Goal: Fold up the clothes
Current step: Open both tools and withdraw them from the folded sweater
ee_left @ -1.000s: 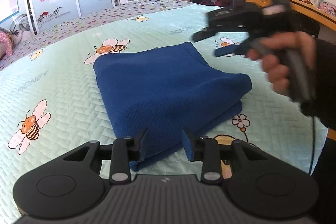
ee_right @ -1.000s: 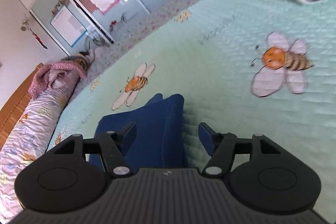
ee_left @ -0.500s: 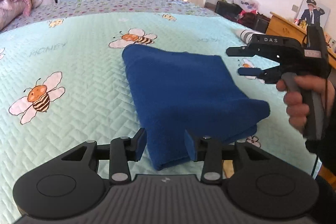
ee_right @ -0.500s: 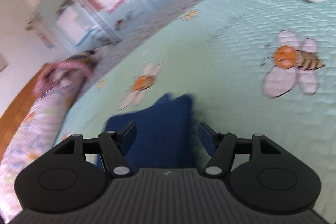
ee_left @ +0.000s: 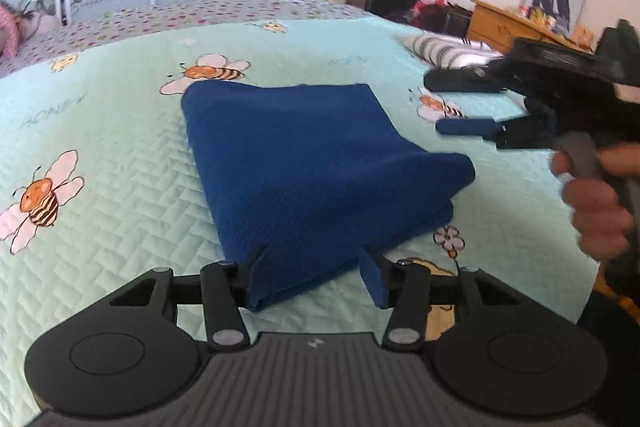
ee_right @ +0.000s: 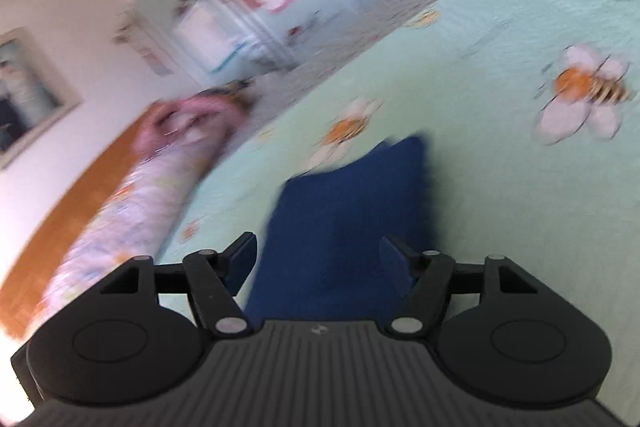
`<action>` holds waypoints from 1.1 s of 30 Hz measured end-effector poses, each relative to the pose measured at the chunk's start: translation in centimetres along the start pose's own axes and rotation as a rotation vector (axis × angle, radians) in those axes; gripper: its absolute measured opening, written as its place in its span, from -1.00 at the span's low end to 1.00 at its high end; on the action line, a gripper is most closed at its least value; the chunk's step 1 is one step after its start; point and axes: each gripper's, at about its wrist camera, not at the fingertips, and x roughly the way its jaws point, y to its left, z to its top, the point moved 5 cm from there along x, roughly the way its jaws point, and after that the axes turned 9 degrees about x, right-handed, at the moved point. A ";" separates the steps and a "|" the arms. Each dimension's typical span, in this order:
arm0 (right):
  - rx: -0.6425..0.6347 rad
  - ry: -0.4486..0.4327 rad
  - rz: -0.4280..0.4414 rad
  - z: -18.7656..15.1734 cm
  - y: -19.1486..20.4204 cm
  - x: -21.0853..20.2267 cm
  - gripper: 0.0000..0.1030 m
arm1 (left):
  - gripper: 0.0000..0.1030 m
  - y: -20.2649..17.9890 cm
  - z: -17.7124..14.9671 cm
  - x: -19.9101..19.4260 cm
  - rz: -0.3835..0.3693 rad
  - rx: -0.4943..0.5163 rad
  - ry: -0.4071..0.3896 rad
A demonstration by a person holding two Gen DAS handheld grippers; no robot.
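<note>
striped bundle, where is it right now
The striped bundle lies on the bedspread at far right of the left wrist view, beyond the blue cloth, near the wooden dresser.

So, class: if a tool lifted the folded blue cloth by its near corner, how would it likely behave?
The blue cloth would probably droop and unfold, since its stacked layers show soft, rounded edges. It looks light for its size, lying only as a low pile on the quilt. Its knit texture suggests it would grip rather than slip, and pushing would likely bunch it.
</note>
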 end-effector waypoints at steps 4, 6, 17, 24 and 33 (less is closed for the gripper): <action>0.063 0.051 -0.092 -1.9 -3.6 0.5 0.06 | -0.03 0.1 -1.3 1.2 0.013 0.001 0.077; 0.097 0.019 -0.076 -1.6 -3.4 -0.6 -0.03 | -0.03 -0.3 -1.0 -0.4 0.003 0.010 0.045; 0.122 -0.010 -0.156 -3.2 -1.2 -1.1 0.27 | 0.07 -0.3 1.4 -2.7 0.033 -0.025 0.007; -0.062 -0.075 -0.305 -3.3 7.1 -3.7 0.63 | 0.27 0.8 3.7 -4.5 0.110 -0.191 0.050; -0.199 -0.076 -0.442 -4.0 11.6 -3.7 0.63 | 0.38 -0.3 6.3 -7.3 0.258 -0.165 0.090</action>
